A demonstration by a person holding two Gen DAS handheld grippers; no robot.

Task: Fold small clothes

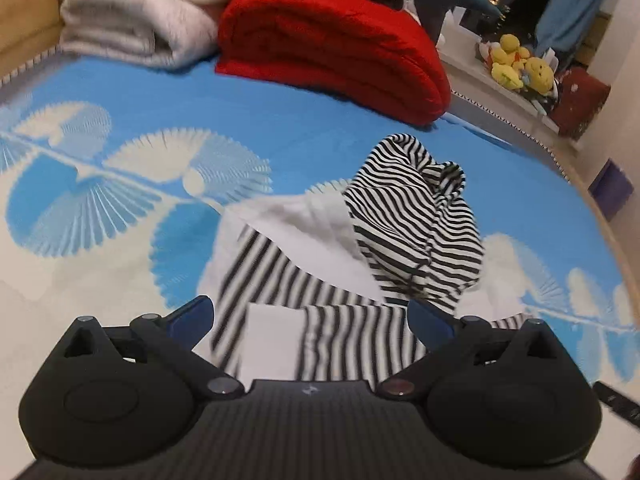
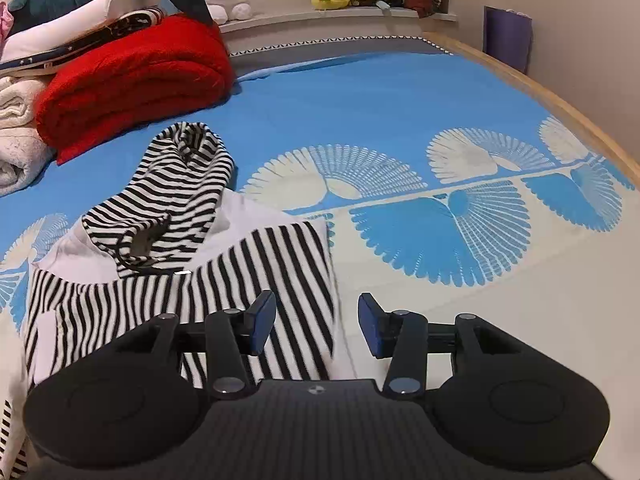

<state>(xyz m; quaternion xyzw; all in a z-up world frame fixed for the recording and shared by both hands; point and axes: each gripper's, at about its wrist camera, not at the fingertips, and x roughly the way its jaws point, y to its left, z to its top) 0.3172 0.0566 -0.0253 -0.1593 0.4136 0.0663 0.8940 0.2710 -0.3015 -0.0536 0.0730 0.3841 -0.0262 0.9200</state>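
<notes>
Both tongs [image 1: 311, 316] [image 2: 316, 326] agape, empty, above striped garment [image 2: 176, 264].

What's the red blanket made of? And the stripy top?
Red blanket: looks like fluffy fleece, matte, with a fuzzy nap along its folds. Stripy top: probably soft cotton knit, thin and limp, since it crumples and drapes easily.

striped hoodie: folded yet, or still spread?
Partly folded. The striped hoodie has its striped lower part turned up over the white chest, but the hood still sticks out, rumpled, on the bedsheet.
</notes>
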